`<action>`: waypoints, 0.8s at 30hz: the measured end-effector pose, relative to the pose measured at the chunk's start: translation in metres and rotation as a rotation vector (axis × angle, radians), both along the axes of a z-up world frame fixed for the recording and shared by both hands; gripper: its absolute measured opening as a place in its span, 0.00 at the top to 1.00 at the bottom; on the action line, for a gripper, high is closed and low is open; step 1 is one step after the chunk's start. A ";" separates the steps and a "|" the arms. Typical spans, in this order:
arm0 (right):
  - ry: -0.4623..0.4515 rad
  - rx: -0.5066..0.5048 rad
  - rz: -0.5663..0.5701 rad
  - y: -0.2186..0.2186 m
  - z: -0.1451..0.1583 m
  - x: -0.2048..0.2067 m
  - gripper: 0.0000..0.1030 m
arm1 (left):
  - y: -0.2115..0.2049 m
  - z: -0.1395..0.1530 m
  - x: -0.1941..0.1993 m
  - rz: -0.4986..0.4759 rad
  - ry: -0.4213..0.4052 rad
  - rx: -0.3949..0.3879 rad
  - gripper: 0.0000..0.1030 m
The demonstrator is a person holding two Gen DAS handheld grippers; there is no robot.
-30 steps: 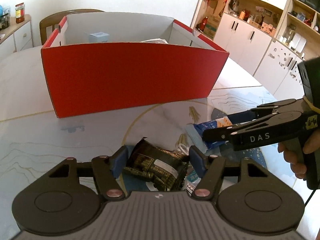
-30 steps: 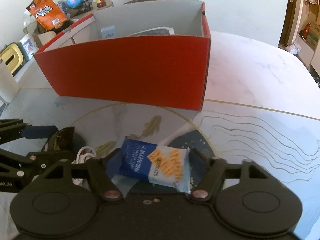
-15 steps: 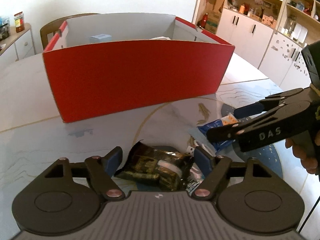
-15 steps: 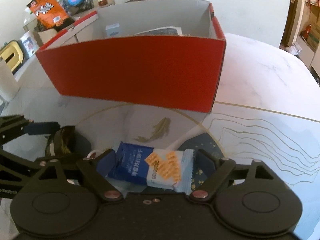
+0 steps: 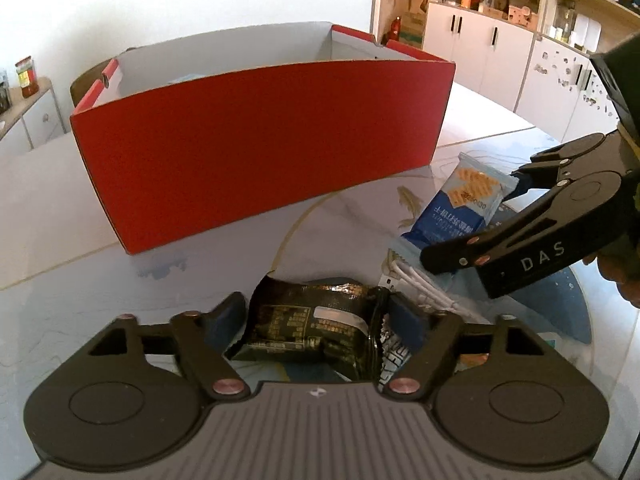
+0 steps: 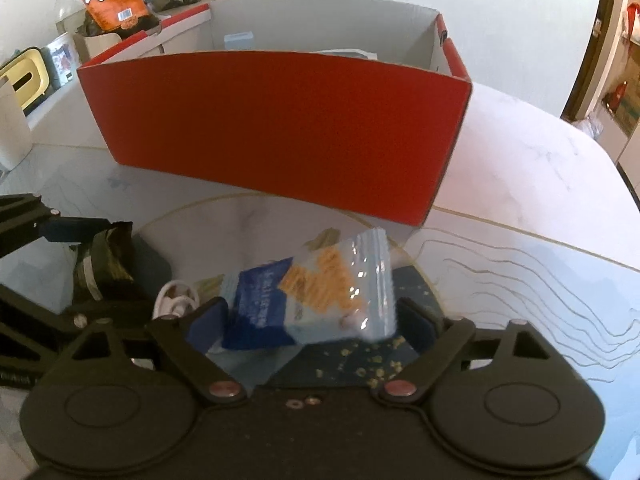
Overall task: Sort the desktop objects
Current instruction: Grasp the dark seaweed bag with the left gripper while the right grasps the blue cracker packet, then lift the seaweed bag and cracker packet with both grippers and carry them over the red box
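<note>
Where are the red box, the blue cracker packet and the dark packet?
red box [image 5: 260,152]: left wrist view, front wall.
blue cracker packet [image 6: 304,300]: right wrist view, middle of its printed face.
dark packet [image 5: 308,328]: left wrist view, middle of its labelled face.

You have a dark, gold-printed snack packet [image 5: 308,326] crumpled near the front of the table, with a coiled white cable [image 5: 416,286] lying just to its right. Farther right, your blue cracker packet [image 6: 308,294] with its orange cracker picture is tilted, its clear sealed end raised toward the box. Beyond all three stands the open red cardboard box [image 5: 260,152], white inside, already holding a small pale-blue carton [image 6: 239,41] by its far wall.
</note>
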State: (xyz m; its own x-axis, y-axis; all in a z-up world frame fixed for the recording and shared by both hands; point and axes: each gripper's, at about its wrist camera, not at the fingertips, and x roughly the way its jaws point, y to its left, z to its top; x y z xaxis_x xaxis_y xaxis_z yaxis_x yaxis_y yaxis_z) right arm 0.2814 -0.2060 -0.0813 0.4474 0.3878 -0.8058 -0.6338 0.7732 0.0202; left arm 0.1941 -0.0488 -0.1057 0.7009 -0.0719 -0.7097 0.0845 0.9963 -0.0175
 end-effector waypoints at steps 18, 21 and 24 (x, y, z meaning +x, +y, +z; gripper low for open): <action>0.027 0.095 -0.095 -0.014 0.010 0.016 0.41 | 0.006 0.004 0.001 0.049 0.007 0.011 0.46; 0.050 0.127 -0.146 -0.017 0.010 0.024 0.32 | 0.005 0.004 -0.001 0.050 0.007 0.009 0.46; 0.086 0.147 -0.185 -0.015 0.007 0.034 0.30 | 0.005 0.005 -0.001 0.050 0.007 0.008 0.46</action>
